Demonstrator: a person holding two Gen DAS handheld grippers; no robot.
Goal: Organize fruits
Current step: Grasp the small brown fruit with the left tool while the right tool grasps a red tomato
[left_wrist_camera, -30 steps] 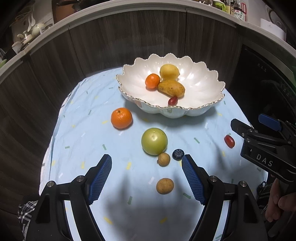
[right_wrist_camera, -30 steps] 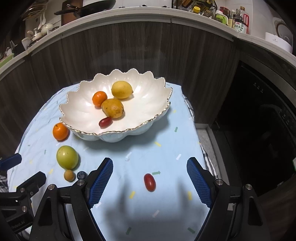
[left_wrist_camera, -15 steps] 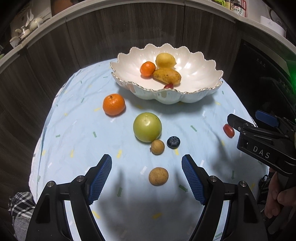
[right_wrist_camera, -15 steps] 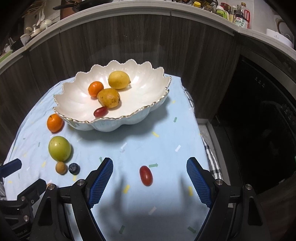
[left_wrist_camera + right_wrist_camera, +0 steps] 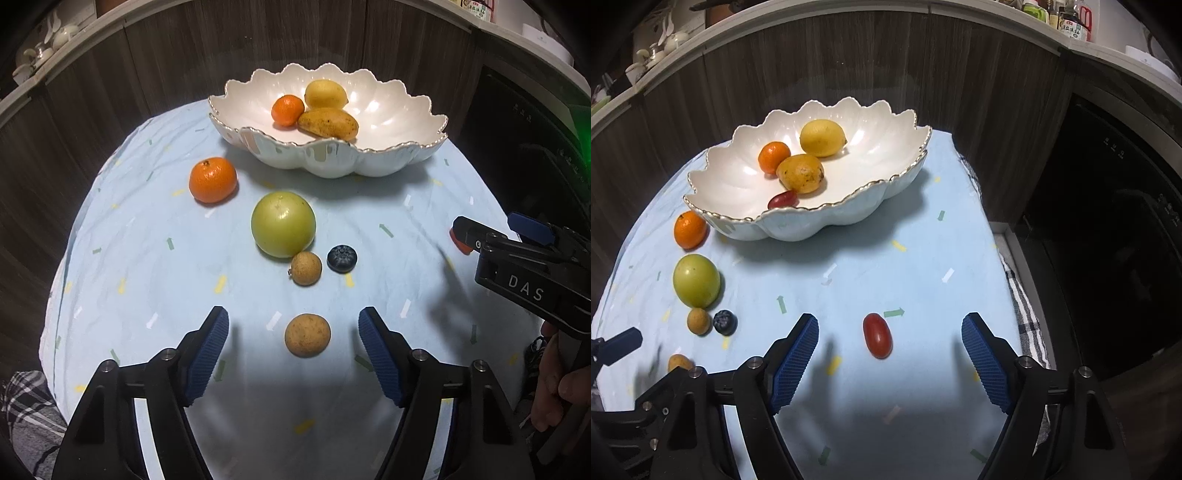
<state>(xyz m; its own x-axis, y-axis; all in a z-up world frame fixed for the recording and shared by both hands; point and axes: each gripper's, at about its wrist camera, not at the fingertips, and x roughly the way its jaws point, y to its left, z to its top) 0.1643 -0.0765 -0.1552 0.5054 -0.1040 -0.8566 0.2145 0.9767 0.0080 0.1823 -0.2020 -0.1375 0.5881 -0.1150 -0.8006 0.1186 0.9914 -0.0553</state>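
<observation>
A white scalloped bowl [image 5: 369, 162] [image 5: 820, 225] holds a lemon [image 5: 822, 137], a small orange [image 5: 774, 157], a yellow-brown fruit [image 5: 800, 173] and a red grape tomato [image 5: 782, 199]. On the blue cloth lie an orange [image 5: 212, 180], a green apple [image 5: 283, 223], a blueberry [image 5: 342, 258] and two brown longans [image 5: 306, 267] [image 5: 307, 334]. My left gripper [image 5: 293, 338] is open, with the nearer longan between its fingertips. My right gripper [image 5: 890, 341] is open around a red grape tomato [image 5: 877, 335] on the cloth.
The small round table's blue cloth [image 5: 923, 258] ends close on the right, with a checked towel [image 5: 1023, 302] hanging there. Dark wood cabinet fronts [image 5: 849, 66] curve behind. A dark oven door [image 5: 1108, 229] stands right. The right gripper's body [image 5: 524, 273] shows in the left view.
Both grippers have moved forward and lower toward the table. The longan now sits between the left fingertips and the grape tomato between the right ones. No fruit has moved.
</observation>
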